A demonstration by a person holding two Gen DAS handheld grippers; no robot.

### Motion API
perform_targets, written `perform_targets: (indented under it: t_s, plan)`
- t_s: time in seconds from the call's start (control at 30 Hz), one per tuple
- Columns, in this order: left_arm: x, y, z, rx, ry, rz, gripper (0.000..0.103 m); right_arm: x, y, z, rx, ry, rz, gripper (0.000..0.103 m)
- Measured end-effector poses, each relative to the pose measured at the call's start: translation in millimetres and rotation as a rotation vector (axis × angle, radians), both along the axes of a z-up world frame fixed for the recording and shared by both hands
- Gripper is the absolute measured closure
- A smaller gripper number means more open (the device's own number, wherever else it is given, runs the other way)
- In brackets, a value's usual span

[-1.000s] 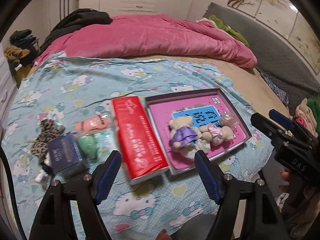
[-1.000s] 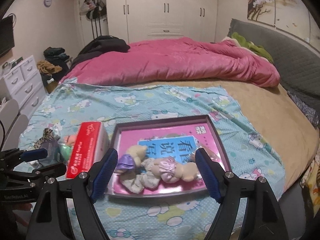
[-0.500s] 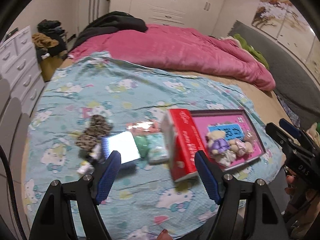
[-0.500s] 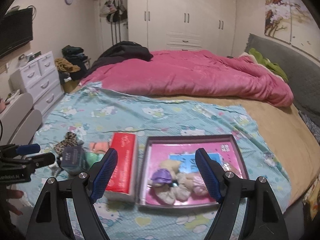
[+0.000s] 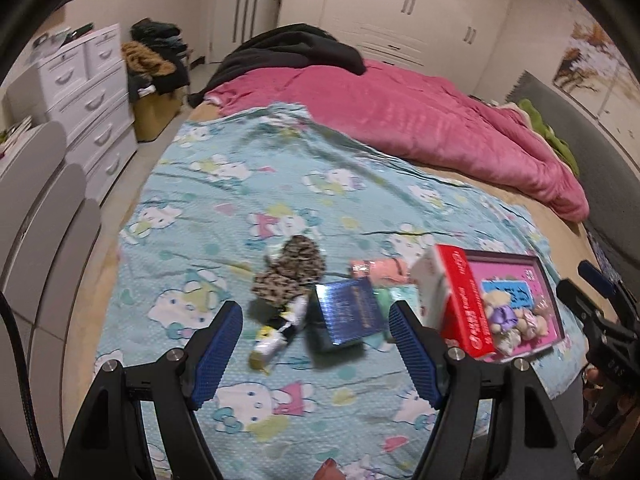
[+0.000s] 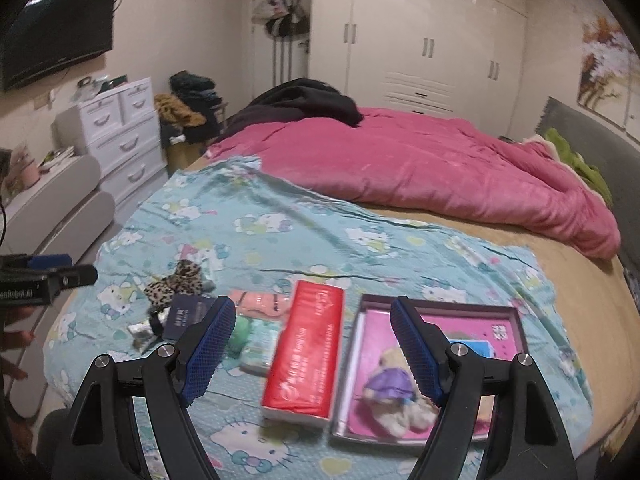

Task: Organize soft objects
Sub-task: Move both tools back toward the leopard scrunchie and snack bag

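Left wrist view shows the left gripper [image 5: 314,344] with its jaws apart and nothing between them, above a cartoon-print sheet [image 5: 224,216]. One leopard-print cloth [image 5: 290,276] lies bunched there, its long axis running from lower left to upper right, next to one dark blue box [image 5: 346,312]. One red tissue pack [image 5: 464,300] lies with its long side against one pink tray [image 5: 536,276], which holds a small cluster of plush bears [image 5: 510,318]; their exact count cannot be told. Right wrist view shows the right gripper [image 6: 312,344], jaws likewise apart and empty, above the pack, whose long axis points away from the camera.
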State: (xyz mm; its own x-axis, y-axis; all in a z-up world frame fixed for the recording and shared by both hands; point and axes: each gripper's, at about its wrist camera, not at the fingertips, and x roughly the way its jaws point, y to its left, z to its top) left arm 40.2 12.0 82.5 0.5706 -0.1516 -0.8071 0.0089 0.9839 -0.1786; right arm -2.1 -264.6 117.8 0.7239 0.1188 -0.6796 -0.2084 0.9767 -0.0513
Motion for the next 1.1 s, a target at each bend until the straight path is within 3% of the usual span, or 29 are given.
perform_targets:
  t_s: [0.3, 0.73, 1.1]
  plan:
    - [15.5, 39.5, -25.2, -0.016, 0.046, 0.066, 0.028, 18.6, 38.0, -26.8, -0.051, 0.04, 0.121, 0.022]
    - [32.0, 50.7, -72.3, -0.036, 0.137, 0.092, 0.028, 34.7, 58.2, -62.5, -0.084, 0.103, 0.205, 0.022]
    - [40.9, 43.0, -130.1, -0.028, 0.229, 0.007, 0.028, 47.9, 76.8, -104.3, -0.151, 0.193, 0.338, 0.022]
